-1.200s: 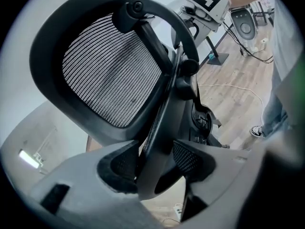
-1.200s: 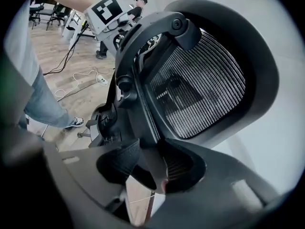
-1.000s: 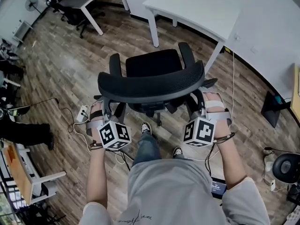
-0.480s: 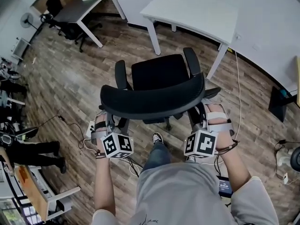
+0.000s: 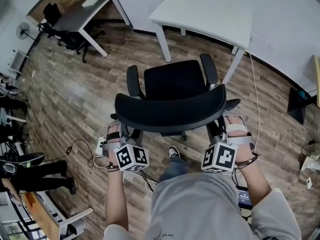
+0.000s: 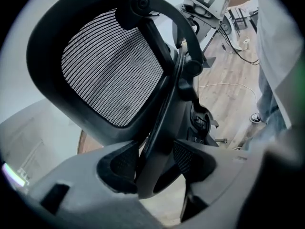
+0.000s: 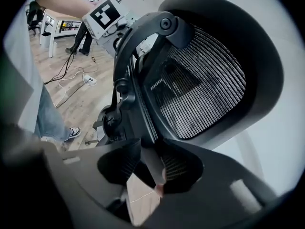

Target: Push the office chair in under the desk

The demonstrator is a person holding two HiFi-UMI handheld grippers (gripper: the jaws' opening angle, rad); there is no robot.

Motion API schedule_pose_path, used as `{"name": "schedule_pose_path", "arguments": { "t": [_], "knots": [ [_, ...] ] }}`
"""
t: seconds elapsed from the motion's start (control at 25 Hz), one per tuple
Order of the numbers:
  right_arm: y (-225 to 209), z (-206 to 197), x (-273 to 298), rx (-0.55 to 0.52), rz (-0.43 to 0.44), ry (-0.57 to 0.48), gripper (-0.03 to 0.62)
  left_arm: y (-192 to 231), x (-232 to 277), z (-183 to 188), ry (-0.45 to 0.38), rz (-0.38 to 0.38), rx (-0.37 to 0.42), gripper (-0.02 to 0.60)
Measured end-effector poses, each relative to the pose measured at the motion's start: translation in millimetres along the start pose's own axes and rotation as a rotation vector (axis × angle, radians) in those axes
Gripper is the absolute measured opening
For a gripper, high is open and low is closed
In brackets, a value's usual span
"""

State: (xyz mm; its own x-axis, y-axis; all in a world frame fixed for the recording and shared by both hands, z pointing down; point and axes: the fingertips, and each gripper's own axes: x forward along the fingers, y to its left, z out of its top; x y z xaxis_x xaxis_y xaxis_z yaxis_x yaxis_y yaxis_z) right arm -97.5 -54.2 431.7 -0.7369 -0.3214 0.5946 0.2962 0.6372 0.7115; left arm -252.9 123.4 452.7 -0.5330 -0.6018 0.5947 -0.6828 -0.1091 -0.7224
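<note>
A black office chair [image 5: 170, 111] with a mesh backrest stands on the wood floor, its seat [image 5: 175, 79] facing the white desk [image 5: 210, 14] and just short of its front edge. My left gripper [image 5: 121, 135] reaches under the backrest's left end. Its jaws stand shut on the chair's back frame strut [image 6: 155, 142], seen in the left gripper view [image 6: 152, 162]. At the backrest's right end my right gripper [image 5: 218, 132] has the other strut [image 7: 143, 128] between its closing jaws [image 7: 148, 167]. The strut lies against one pad, with a dark gap at the other.
The desk's white legs [image 5: 161, 41] frame the gap ahead of the chair. A grey desk [image 5: 82, 6] with another chair stands far left. A power strip and cables [image 5: 100, 146] lie on the floor by my left hand. Someone's legs [image 5: 45, 169] are at the left edge.
The chair and both grippers have moved forward towards the white desk. The seat's front now sits close to the desk's edge.
</note>
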Motion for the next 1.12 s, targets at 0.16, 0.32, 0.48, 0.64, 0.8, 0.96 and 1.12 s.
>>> {"name": "schedule_pose_path", "arguments": {
  "t": [0.16,0.32,0.48,0.64,0.8,0.96,1.12],
  "knots": [
    [6,11,1,0.024,-0.008,0.030,0.153,6,3,-10,-0.030,-0.006,0.018,0.224],
    [6,20,5,0.045,-0.020,0.055,0.152,16,8,-17,-0.055,-0.012,0.034,0.224],
    [6,27,10,0.056,-0.028,0.087,0.152,25,15,-23,-0.082,-0.018,0.055,0.224],
    [5,34,14,0.056,-0.035,0.115,0.147,32,21,-27,-0.104,-0.022,0.070,0.224],
    [2,42,20,0.056,-0.043,0.137,0.146,43,28,-32,-0.119,-0.027,0.086,0.224],
    [-3,44,29,0.056,-0.048,0.166,0.144,51,39,-32,-0.141,-0.024,0.101,0.224],
    [-9,46,38,0.044,-0.052,0.191,0.141,61,50,-31,-0.159,-0.020,0.114,0.224]
  ]
}}
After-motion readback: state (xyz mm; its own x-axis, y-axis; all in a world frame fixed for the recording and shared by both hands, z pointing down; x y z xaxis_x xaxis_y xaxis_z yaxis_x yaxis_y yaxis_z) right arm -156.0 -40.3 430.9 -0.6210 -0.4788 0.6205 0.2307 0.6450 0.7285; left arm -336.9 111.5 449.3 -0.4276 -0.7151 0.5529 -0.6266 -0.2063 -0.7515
